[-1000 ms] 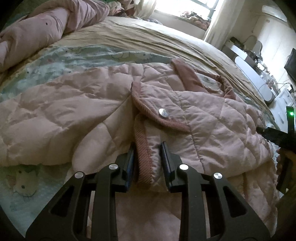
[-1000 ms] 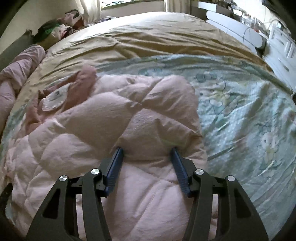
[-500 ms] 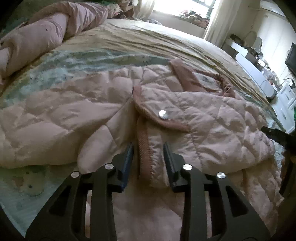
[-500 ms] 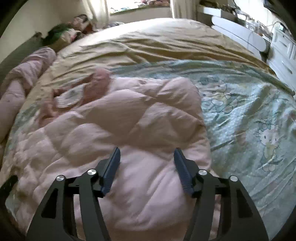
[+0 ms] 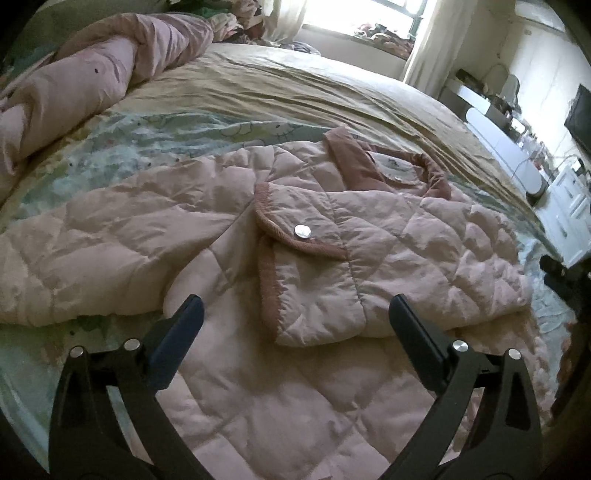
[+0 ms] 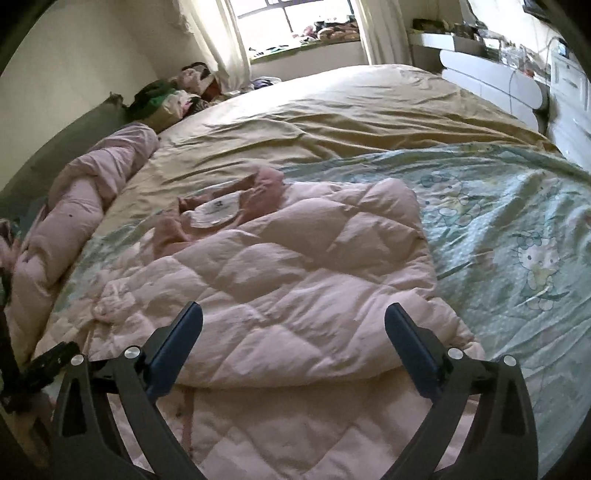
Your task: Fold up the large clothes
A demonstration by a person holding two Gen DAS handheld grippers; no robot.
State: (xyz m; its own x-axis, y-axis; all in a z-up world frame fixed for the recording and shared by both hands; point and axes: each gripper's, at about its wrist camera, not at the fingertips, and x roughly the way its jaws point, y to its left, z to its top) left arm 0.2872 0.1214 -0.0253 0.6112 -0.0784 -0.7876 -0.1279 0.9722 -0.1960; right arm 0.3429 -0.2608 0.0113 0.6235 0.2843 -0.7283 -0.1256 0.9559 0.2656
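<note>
Your left tongs (image 5: 295,314) and right tongs (image 6: 293,319) have just been opening; both gape wide now, with nothing pinched. Just past them the pink quilted jacket (image 5: 388,240) lies half folded on the cartoon bedsheet (image 6: 517,229). It is puffy, so the flap may spring back. Beyond the jacket sit a rolled pink blanket (image 5: 74,85) and the window (image 6: 295,14).

no text can be read. the white neck label (image 6: 216,213) inside the pink jacket (image 6: 295,266) bears a small dark mark, too blurred to make out.
</note>
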